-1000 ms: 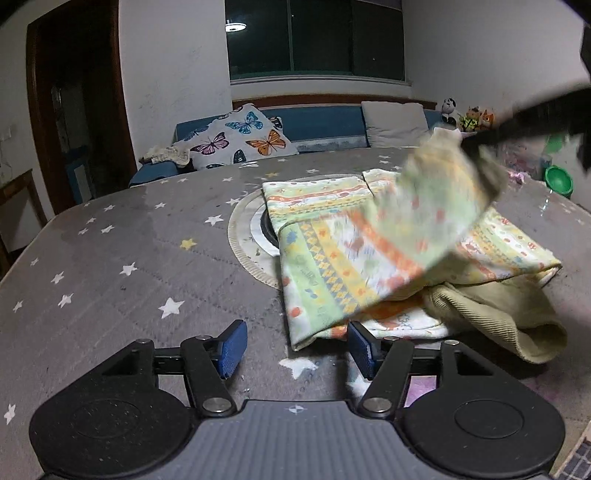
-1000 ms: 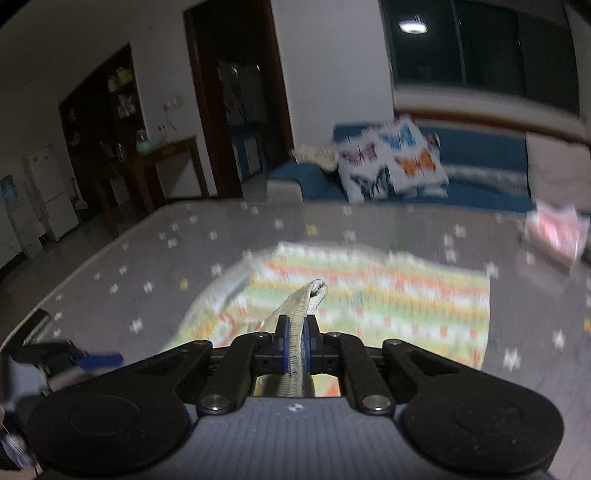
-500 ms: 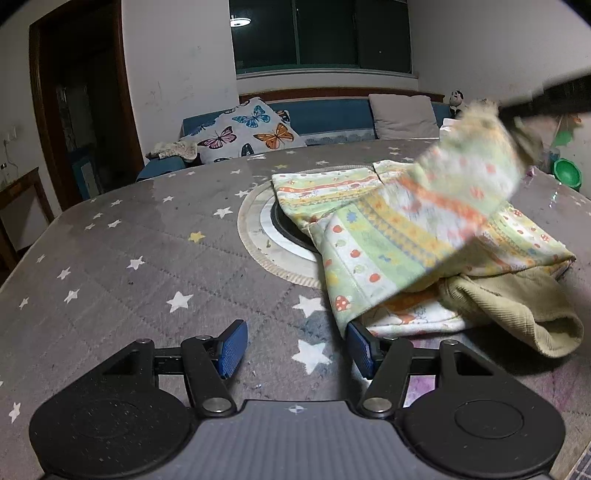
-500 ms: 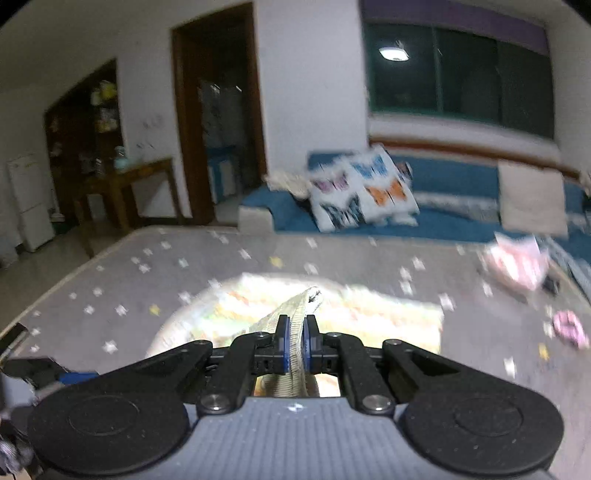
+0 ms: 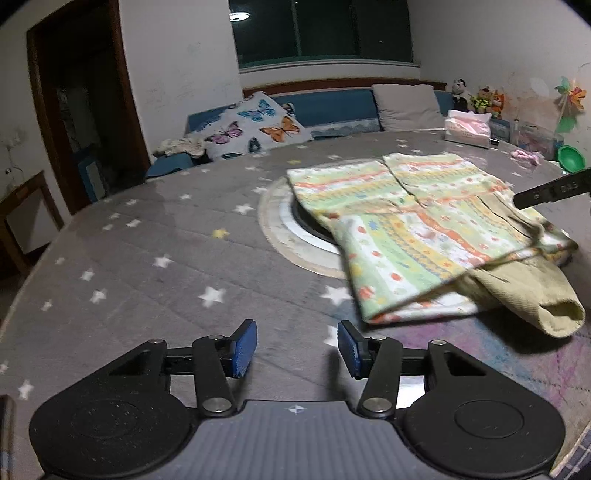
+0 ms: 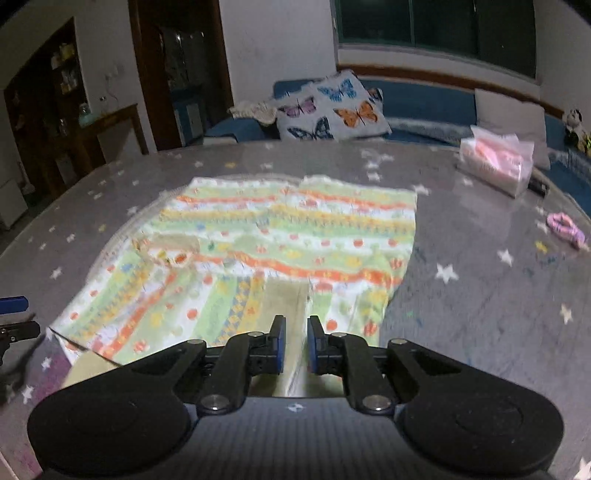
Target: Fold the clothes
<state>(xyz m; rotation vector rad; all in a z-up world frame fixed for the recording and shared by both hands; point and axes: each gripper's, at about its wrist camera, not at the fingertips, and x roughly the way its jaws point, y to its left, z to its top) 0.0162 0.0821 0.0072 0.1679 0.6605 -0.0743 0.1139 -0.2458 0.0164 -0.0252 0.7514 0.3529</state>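
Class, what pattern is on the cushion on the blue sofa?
Colourful butterflies on white; the cushion shows best in the right wrist view.

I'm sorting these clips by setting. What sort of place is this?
Most likely a home living or dining room at night: a blue sofa with a butterfly cushion along the wall, a dark window, and a big star-print covered table where the patterned garment lies.
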